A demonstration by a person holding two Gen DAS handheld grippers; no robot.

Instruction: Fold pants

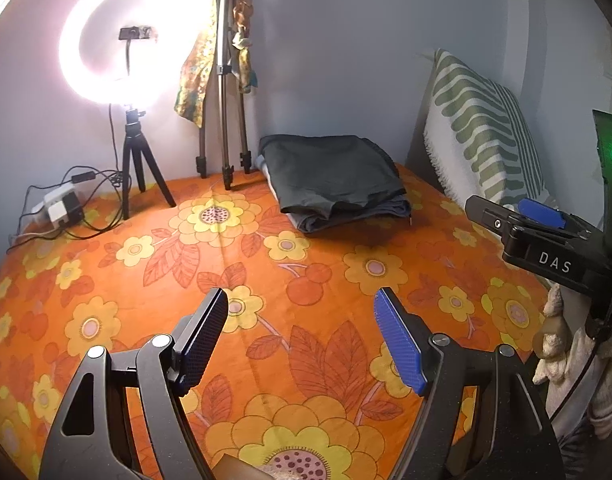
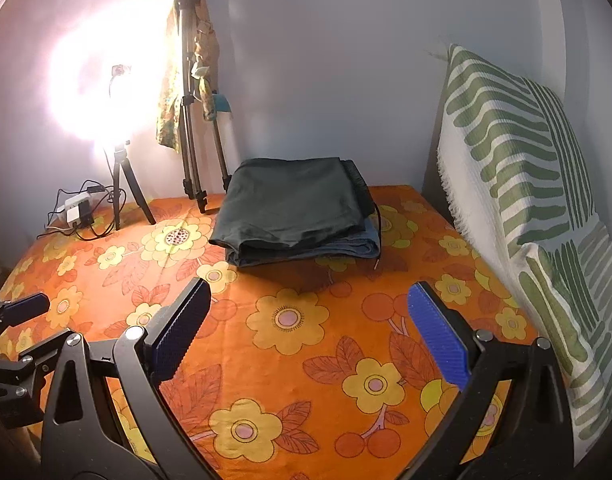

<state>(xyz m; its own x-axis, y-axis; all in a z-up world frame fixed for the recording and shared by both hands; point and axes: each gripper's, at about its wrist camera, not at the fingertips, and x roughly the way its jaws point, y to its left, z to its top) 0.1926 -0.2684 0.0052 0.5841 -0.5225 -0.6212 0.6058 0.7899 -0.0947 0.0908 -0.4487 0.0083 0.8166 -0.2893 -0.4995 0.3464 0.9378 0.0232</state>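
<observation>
Fingers on both grippers are standing spread wide and gripping nothing while you are hovering over the bed.

You are looking across the orange floral bedspread (image 2: 306,360), with the striped pillow (image 2: 526,160) leaning against the wall at the right. The pants (image 2: 297,208) are lying folded in a dark stack at the far side of the bed, near the tripod (image 2: 191,120) and well apart from both tools. Your left gripper (image 1: 301,344) and right gripper (image 2: 306,332) are both hanging short of the stack. Judging by the drape, the cloth is going to be soft, light and floppy, so you are best pinching a full edge or corner, probably near the thicker waistband side, not one loose layer.
</observation>
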